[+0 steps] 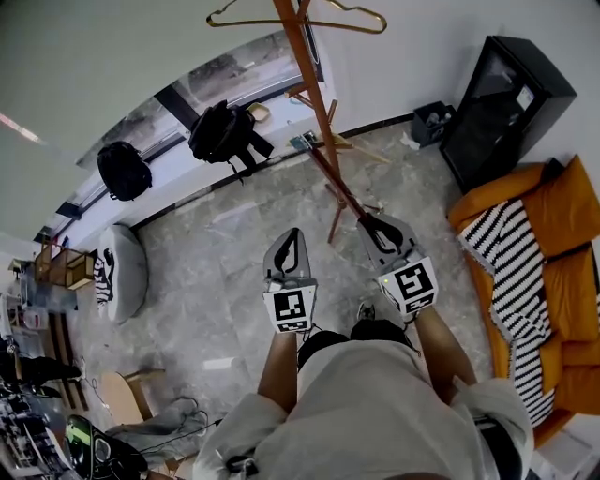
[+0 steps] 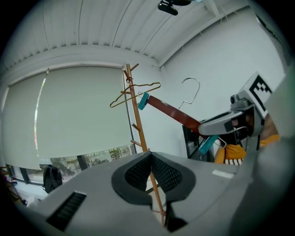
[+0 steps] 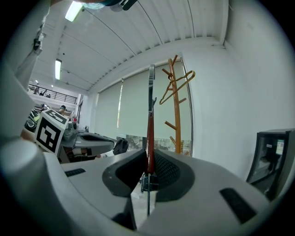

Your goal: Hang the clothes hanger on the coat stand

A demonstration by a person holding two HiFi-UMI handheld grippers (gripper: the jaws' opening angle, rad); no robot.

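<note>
A dark red-brown clothes hanger (image 1: 334, 176) with teal clips is clamped by its lower end in my right gripper (image 1: 375, 225), which is shut on it. The hanger slants up toward the orange wooden coat stand (image 1: 311, 89). In the right gripper view the hanger (image 3: 150, 133) stands edge-on between the pads, left of the stand (image 3: 176, 110). Another thin hanger (image 1: 300, 17) hangs on the stand's top pegs. My left gripper (image 1: 289, 239) is shut and empty, beside the right one; its own view shows the held hanger's bar (image 2: 173, 112) and metal hook (image 2: 191, 90) near the stand (image 2: 137, 124).
Two black backpacks (image 1: 225, 131) (image 1: 124, 169) lie along the window wall. A black cabinet (image 1: 506, 94) and an orange sofa with a striped cloth (image 1: 530, 253) stand at the right. A white cushion (image 1: 122, 272) lies on the marble floor at the left.
</note>
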